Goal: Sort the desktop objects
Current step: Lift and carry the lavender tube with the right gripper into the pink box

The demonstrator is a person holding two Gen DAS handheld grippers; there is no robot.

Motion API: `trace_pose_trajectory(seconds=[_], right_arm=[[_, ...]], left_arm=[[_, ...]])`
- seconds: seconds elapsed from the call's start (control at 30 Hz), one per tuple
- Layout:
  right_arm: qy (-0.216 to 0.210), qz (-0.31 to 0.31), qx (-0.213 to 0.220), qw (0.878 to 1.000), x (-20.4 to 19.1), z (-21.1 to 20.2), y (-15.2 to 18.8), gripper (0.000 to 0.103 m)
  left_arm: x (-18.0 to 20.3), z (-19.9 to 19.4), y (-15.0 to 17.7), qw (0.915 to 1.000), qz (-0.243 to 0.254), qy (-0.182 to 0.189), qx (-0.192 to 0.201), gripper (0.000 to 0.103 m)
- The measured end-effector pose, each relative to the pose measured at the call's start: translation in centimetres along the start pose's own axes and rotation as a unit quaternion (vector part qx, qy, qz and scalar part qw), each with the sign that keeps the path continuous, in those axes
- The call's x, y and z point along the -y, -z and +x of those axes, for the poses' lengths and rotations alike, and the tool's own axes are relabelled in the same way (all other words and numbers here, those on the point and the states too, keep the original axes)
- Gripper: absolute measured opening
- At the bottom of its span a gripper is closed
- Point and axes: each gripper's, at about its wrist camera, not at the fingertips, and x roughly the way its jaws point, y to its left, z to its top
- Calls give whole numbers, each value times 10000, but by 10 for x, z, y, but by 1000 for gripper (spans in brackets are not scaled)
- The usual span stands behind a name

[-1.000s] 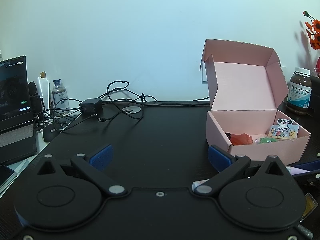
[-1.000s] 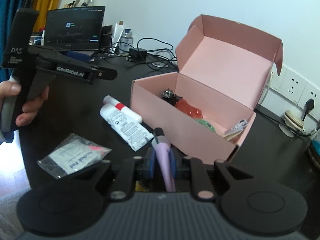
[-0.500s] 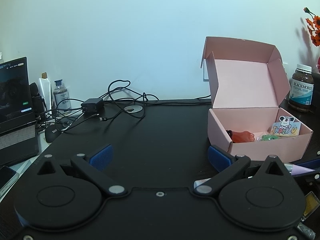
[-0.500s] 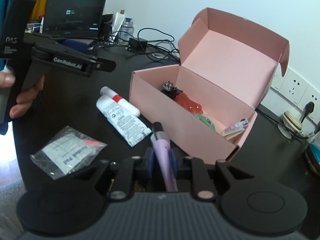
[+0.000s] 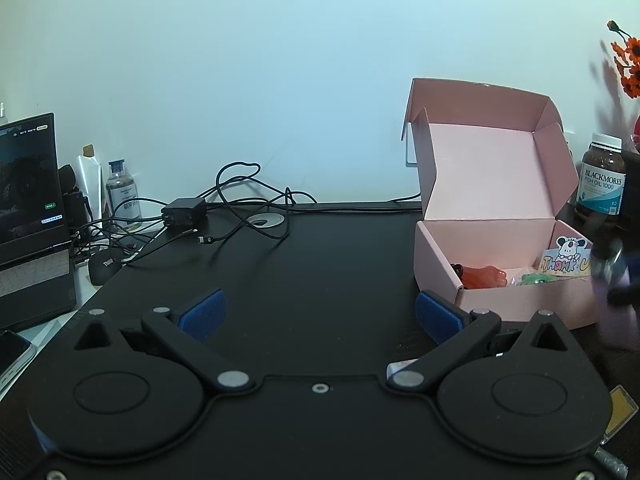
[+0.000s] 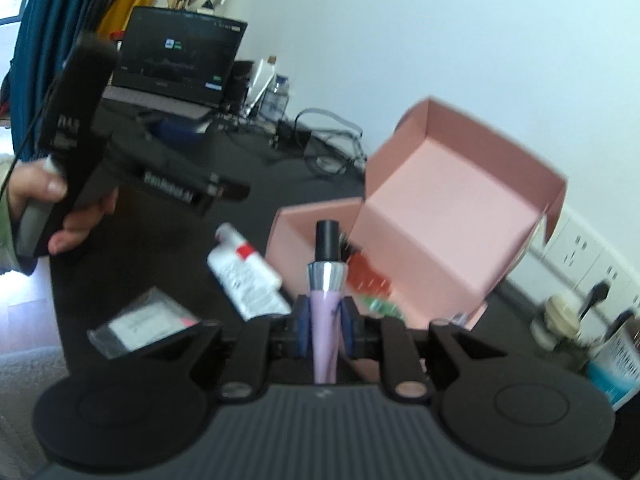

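Right gripper point(image 6: 325, 328) clamped on a lilac tube with silver collar and black cap point(image 6: 325, 296), cap pointing ahead at the open pink cardboard box point(image 6: 448, 232); left gripper point(image 5: 318, 316) spread wide, empty, over black desk point(image 5: 320, 264).

The right gripper point(image 6: 325, 330) is clamped on a slim lilac tube with a silver collar and a black cap point(image 6: 326, 280), blue pads pressed to both its sides, the cap sticking out ahead of the jaws. Just beyond the cap stands an open pink cardboard box point(image 6: 432, 232), lid flap raised; something red point(image 6: 362, 274) and something green point(image 6: 378, 304) lie inside, blurred. Left of the jaws, on the black desk point(image 6: 256, 168), lie a white squeeze tube with a red band point(image 6: 248, 276) and, nearer, a clear plastic packet with a white label point(image 6: 140, 326). Further left a hand point(image 6: 48, 200) holds the other black gripper point(image 6: 160, 168) above the desk.
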Motion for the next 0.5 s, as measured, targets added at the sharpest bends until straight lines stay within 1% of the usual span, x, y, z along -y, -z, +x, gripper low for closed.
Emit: trace_pose_trajectory(seconds=[0.17,0.3,0.43,0.5], right_arm=[[192,-239,247,9992,8,-7,-24,16],[317,-318,525,9976,17,-12,-44,16],[474,-363,570,9966,28,-1,-55,16],[480,-333,544,9968,32,7,-58,16]], left_arm=[[0,0,0,10000,-13,12,3,103],[-1,0,0,10000,-19,24,5,103],[-1,0,0,10000,-19,31,5,103],[-1,0,0,10000,-20,32,10,103]])
